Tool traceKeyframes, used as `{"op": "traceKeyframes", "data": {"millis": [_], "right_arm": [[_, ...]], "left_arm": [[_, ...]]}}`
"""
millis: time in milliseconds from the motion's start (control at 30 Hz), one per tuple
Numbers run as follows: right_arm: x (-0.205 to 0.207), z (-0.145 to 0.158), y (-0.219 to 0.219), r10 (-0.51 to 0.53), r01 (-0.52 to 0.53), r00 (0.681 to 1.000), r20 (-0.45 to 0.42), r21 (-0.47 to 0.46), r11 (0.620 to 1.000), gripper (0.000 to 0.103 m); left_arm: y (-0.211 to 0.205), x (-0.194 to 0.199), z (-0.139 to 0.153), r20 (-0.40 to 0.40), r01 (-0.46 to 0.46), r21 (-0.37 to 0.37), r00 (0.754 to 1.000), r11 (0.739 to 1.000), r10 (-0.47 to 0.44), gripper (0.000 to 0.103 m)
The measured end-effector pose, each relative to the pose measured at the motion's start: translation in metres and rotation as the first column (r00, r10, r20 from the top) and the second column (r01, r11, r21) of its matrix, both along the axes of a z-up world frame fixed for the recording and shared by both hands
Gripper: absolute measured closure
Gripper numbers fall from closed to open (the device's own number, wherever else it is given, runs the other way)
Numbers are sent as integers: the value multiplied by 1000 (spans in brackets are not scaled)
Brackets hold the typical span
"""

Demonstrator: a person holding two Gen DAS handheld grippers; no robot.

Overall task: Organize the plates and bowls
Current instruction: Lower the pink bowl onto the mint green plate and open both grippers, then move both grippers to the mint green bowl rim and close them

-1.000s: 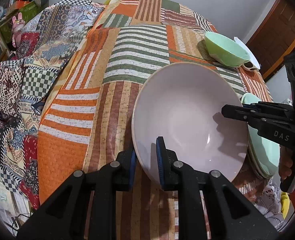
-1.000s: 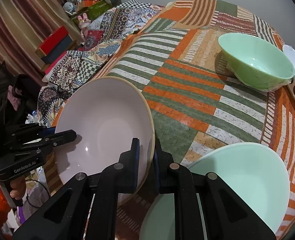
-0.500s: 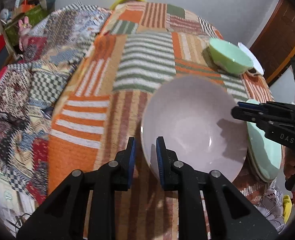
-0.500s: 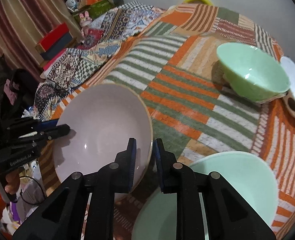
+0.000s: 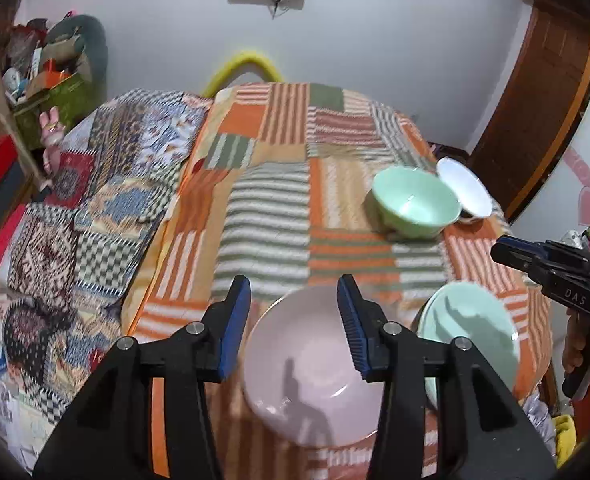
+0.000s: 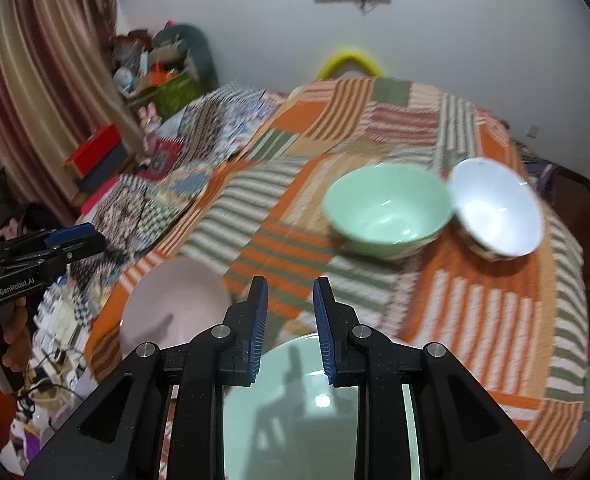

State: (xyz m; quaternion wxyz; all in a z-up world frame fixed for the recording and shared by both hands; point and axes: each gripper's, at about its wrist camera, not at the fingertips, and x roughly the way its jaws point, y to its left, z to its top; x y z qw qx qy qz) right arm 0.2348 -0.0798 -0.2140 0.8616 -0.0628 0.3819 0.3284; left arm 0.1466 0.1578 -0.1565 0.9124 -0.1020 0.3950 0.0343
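The left gripper (image 5: 293,322) is held wide open above the pink bowl (image 5: 307,376), and nothing is gripped. The right gripper (image 6: 290,322) is partly open and empty, over the green plate (image 6: 291,412). The pink bowl is set on the striped cloth (image 5: 267,220), just beside the plate. A green bowl (image 6: 387,212) and a white bowl (image 6: 497,212) are seen touching, farther back.

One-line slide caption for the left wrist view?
Open left gripper poised above pink bowl beside mint plate on striped cloth; green bowl beyond.
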Motion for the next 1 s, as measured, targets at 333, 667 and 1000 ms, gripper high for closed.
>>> {"op": "traceKeyframes", "data": {"millis": [333,667,1000], "right_arm": [[26,17,-57,-149,146,987,60,52,988,64],[72,-1,-66,-193,192,981,23,39,981,60],[113,-42,-51,-172,174,984,-50,29,984,60]], "left_arm": [[-39,69,15,-8,68,13,998,998,-68,46],[-61,134,-18,-83,120,-8,989,993,-120,45],[-69,193,-61,-170,180,9,970,984,-176,45]]}}
